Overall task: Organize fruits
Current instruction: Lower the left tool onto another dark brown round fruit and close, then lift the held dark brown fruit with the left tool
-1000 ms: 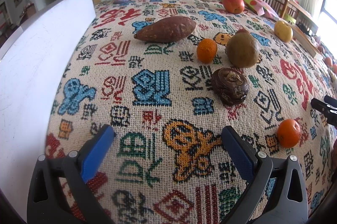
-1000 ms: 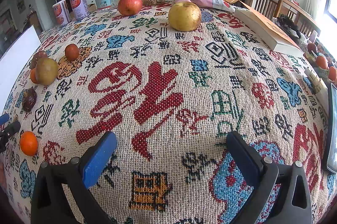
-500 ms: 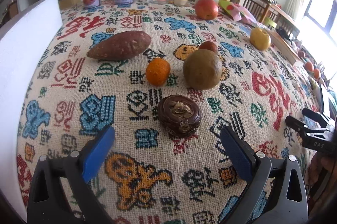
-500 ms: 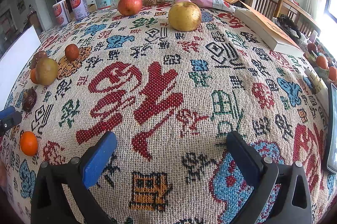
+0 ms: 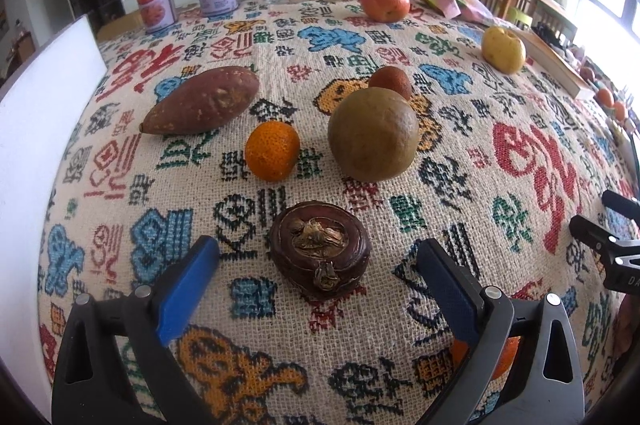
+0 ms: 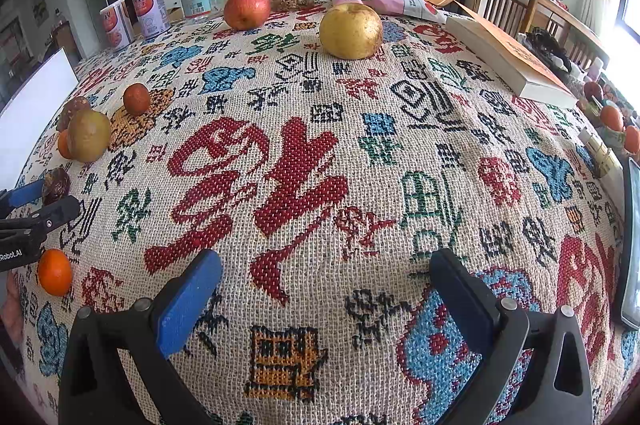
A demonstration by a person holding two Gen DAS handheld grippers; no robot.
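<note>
The left tongs [image 5: 318, 265] gape wide and grasp nothing, their blue pads either side of a dark brown lidded box [image 5: 320, 249] without touching it; the right tongs [image 6: 328, 285] are likewise spread and empty over bare cloth. Beyond the box lie a small orange [image 5: 272, 150], a large brownish-green fruit [image 5: 373, 134] and a sweet potato [image 5: 202, 100], with a red apple [image 6: 247, 8] and yellow pear [image 6: 351, 30] well apart. All rest on the counter's patterned woven cloth [image 6: 320, 165], with cans [image 5: 154, 2] and jars along its far edge.
</note>
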